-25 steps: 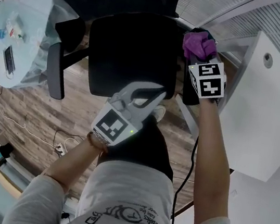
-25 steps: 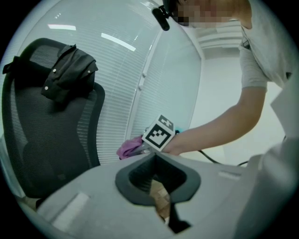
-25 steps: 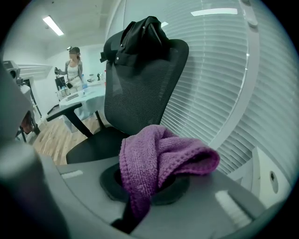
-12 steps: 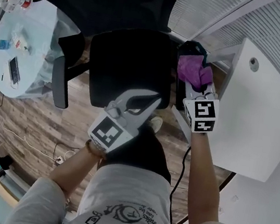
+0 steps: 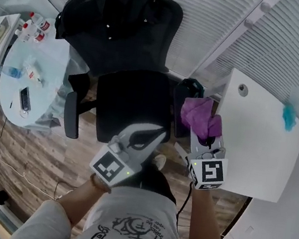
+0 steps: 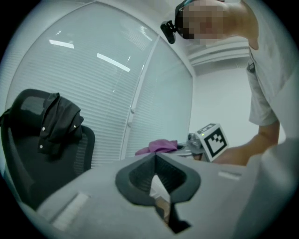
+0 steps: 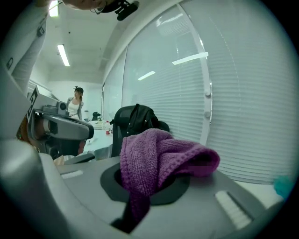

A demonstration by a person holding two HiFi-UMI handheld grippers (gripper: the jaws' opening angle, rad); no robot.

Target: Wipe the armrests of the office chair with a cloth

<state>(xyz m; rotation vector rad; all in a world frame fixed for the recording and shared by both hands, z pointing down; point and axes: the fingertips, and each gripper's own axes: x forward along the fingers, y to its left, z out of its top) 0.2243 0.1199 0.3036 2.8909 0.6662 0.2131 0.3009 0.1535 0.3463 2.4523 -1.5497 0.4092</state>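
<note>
The black office chair (image 5: 135, 105) stands in front of me, with a dark jacket (image 5: 119, 10) hung over its backrest. Its left armrest (image 5: 72, 115) is bare. My right gripper (image 5: 206, 135) is shut on a purple cloth (image 5: 198, 112), which bunches just right of and above the right armrest (image 5: 180, 112); whether it touches I cannot tell. In the right gripper view the cloth (image 7: 159, 156) spills over the jaws of that gripper (image 7: 152, 182). The left gripper (image 5: 162, 130) hovers over the seat's front edge, shut and holding nothing; its tips meet in the left gripper view (image 6: 155, 158).
A white desk (image 5: 258, 144) with a teal object (image 5: 289, 114) stands close on the right. A round glass table (image 5: 32, 80) with bottles and a phone is at the left. Window blinds (image 5: 221, 20) run behind the chair. Cables lie on the wood floor (image 5: 19, 157).
The right gripper with the cloth has drawn back toward me along the right armrest. The head view has tilted up, showing the chair's backrest and jacket. The left gripper stays shut.
</note>
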